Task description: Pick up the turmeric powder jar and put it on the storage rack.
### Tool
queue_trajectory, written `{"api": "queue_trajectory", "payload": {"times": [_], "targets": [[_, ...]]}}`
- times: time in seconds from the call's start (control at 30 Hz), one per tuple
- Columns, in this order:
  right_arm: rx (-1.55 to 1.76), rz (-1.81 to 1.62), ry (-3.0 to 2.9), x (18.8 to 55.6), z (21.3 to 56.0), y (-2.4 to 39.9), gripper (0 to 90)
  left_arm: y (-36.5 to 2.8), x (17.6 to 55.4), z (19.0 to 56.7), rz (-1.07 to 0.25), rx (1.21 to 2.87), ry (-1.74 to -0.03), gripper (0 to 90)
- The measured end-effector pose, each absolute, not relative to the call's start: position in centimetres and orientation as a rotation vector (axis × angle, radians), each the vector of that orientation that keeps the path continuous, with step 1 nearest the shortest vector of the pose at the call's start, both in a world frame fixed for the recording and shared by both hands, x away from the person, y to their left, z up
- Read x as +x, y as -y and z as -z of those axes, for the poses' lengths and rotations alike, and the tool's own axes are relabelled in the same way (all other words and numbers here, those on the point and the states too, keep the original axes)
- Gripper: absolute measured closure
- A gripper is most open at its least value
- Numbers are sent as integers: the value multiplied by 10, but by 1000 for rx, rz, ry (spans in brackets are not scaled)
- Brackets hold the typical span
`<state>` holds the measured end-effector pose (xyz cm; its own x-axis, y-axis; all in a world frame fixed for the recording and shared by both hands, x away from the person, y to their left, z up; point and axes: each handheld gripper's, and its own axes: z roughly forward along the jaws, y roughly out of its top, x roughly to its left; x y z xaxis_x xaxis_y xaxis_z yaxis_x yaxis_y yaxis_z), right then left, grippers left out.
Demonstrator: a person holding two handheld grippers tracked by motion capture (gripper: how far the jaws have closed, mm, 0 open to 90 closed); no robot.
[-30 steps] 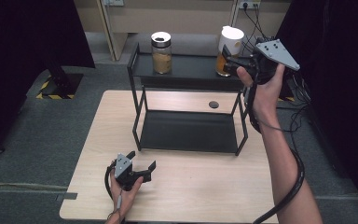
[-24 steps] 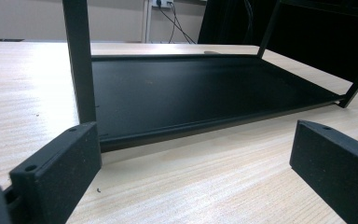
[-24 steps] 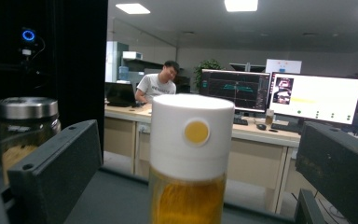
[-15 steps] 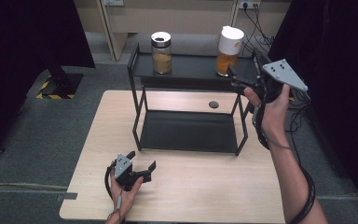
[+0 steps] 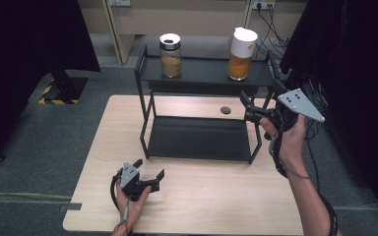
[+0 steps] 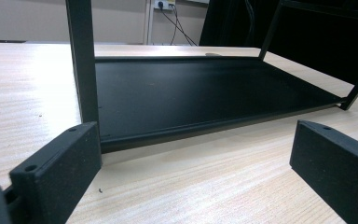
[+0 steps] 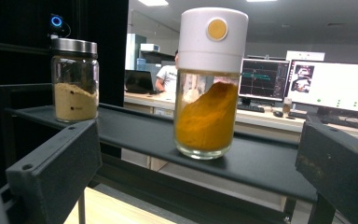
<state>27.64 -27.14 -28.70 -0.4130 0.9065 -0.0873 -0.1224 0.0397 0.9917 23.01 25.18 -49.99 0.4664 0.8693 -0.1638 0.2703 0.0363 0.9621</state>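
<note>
No readable labels. Left claw (image 5: 150, 178) gapes wide, empty, on near tabletop (image 5: 216, 196) facing black rack (image 5: 199, 137). Right claw (image 5: 248, 105) wide apart, empty, raised at rack's right; white-capped orange jar (image 7: 209, 84) just beyond, metal-lidded jar (image 7: 74, 79) farther left.

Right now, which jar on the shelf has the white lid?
The jar of orange powder, at the right end of the top shelf. The other jar has a silver lid and paler, tan powder.
</note>
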Motion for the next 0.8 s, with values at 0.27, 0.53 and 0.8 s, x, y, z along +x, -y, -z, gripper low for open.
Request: {"api": "queue_trajectory", "payload": {"times": [0.27,0.53,0.8], "targets": [[854,-1533,-1458,272,300,273,4,-251,230,500,-625,1511,-1041,10],[849,-1541,-1452,267,307,275,3,-251,230,500,-625,1511,-1041,9],[850,-1534,-1465,260,319,280,4,-251,230,500,-627,1512,-1040,9]]}}
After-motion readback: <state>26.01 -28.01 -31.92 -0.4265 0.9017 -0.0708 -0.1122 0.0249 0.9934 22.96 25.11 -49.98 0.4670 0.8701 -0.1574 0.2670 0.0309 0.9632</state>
